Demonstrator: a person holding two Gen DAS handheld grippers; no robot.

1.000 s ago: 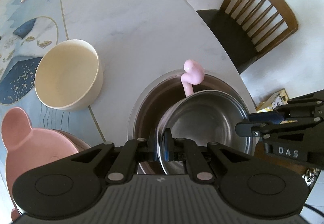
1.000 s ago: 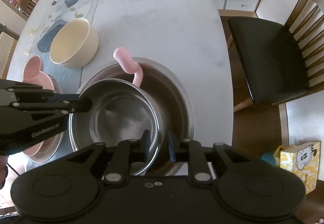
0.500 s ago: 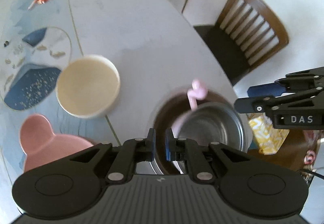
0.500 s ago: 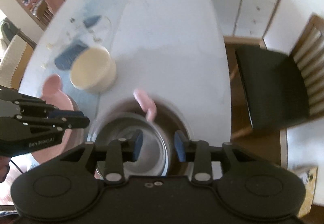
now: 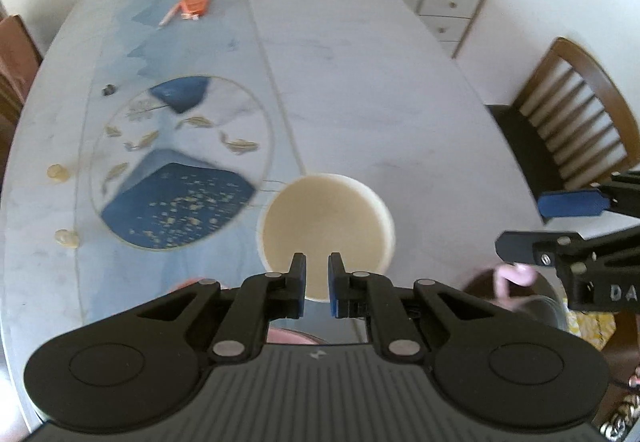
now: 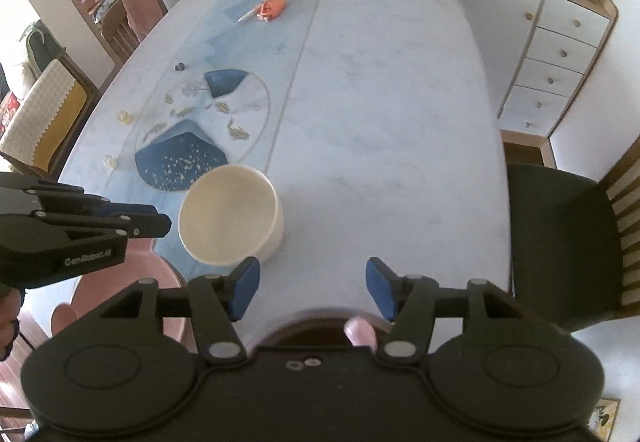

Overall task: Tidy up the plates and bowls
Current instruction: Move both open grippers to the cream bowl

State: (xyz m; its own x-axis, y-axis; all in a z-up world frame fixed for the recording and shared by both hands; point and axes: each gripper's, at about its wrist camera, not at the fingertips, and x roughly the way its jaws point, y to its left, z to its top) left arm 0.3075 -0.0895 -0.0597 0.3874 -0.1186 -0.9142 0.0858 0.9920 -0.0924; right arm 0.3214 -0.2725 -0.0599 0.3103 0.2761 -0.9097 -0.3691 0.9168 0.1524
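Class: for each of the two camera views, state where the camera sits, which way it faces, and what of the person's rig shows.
Left wrist: on the left gripper, facing down the table over the cream bowl; the right gripper enters at right.
Right wrist: on the right gripper, facing likewise; the left gripper enters at left.
Shared: cream bowl, orange item.

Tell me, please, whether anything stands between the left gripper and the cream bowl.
Nothing visible does. The left gripper, jaws narrowly apart and empty, points straight at the cream bowl, whose near rim lies just beyond the fingertips.
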